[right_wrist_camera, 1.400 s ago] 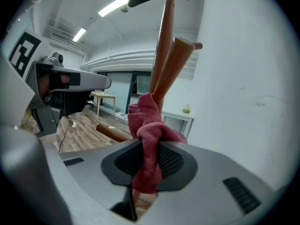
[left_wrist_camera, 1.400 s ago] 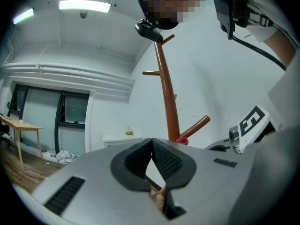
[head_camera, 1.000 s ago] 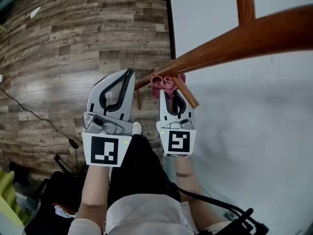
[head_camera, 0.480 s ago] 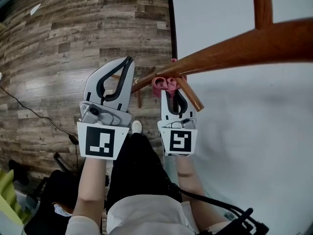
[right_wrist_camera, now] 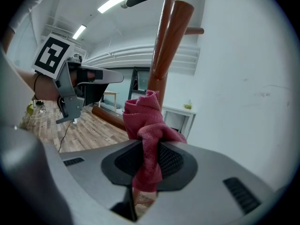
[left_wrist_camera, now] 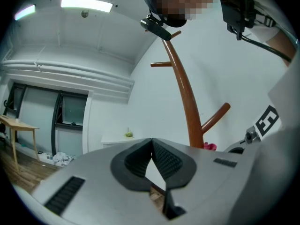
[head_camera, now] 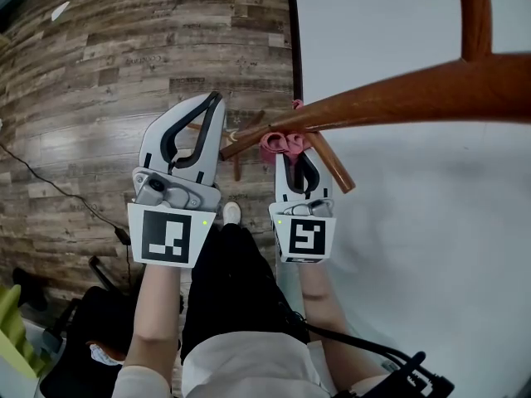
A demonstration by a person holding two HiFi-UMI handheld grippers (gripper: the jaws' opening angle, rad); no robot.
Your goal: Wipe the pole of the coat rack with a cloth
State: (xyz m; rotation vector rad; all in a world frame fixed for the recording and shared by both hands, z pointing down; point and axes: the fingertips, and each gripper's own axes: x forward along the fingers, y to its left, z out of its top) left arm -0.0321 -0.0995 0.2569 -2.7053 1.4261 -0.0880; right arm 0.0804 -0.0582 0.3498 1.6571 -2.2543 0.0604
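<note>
The brown wooden pole (head_camera: 390,98) of the coat rack runs from the upper right of the head view down to the floor between my grippers. My right gripper (head_camera: 290,149) is shut on a bunched pink cloth (head_camera: 280,143), which presses against the pole's lower part under a side peg (head_camera: 333,166). In the right gripper view the cloth (right_wrist_camera: 146,121) stands up from the jaws in front of the pole (right_wrist_camera: 161,50). My left gripper (head_camera: 214,114) is shut and empty, just left of the pole. In the left gripper view its tips (left_wrist_camera: 152,142) meet, with the pole (left_wrist_camera: 186,102) to the right.
A white wall (head_camera: 415,222) fills the right side behind the rack. Wood-plank floor (head_camera: 99,98) lies to the left, with a black cable (head_camera: 58,193) trailing across it. The rack's leg (head_camera: 236,166) sits near my shoe (head_camera: 231,215). A small table (left_wrist_camera: 14,125) stands far off.
Both grippers have shifted slightly along the pole, the right one keeping the cloth pressed on it. The left gripper stays shut and has edged a little closer to the pole.
</note>
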